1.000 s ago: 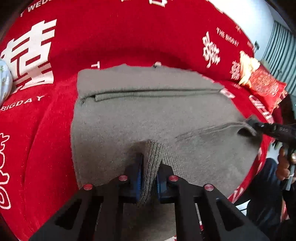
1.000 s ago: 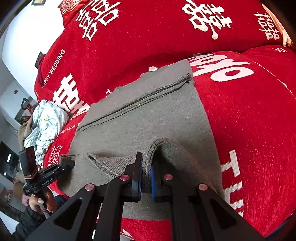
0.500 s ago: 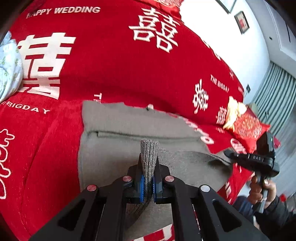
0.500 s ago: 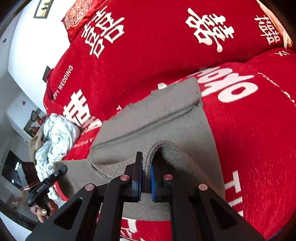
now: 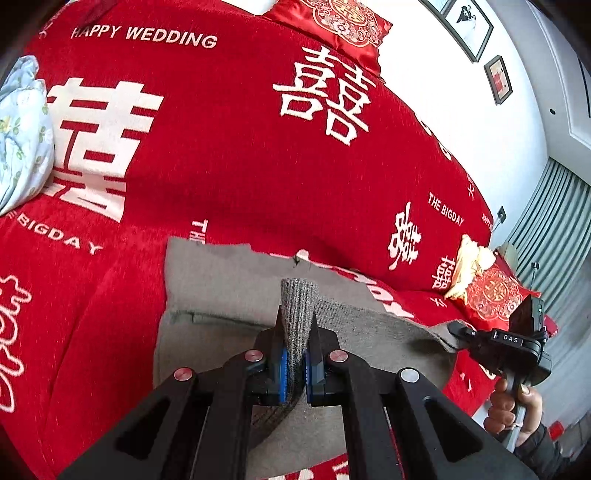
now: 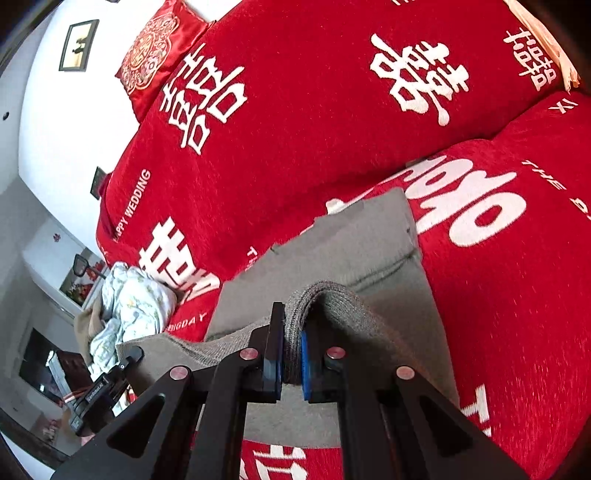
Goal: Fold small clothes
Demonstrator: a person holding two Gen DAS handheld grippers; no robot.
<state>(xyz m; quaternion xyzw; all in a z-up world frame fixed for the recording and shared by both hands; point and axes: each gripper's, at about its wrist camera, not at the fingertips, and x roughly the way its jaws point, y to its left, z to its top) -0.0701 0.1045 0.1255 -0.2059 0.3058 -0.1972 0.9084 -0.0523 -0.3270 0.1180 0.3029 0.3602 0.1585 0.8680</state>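
A grey knitted garment [image 5: 221, 288] [image 6: 362, 236] lies on a red sofa cover with white lettering, its far part flat and folded over. My left gripper [image 5: 295, 354] is shut on the ribbed near hem, which sticks up between the blue pads. My right gripper [image 6: 291, 358] is shut on the other end of that hem, a thick fold of knit bunched between its jaws. The hem hangs taut between the two grippers, lifted off the cushion. In the left wrist view the right gripper [image 5: 461, 332] shows at the right, with a hand on its grip. The right wrist view shows the left gripper [image 6: 129, 360] at lower left.
A light floral cloth bundle [image 5: 22, 136] [image 6: 129, 306] lies at the sofa's left end. A red embroidered cushion [image 5: 495, 295] sits at the right end, another [image 5: 343, 18] on the backrest. Framed pictures [image 5: 469, 22] hang on the white wall.
Both grippers have risen with the hem held, pulling the near part of the garment up off the cushion. The views have tilted up, showing more backrest and wall.
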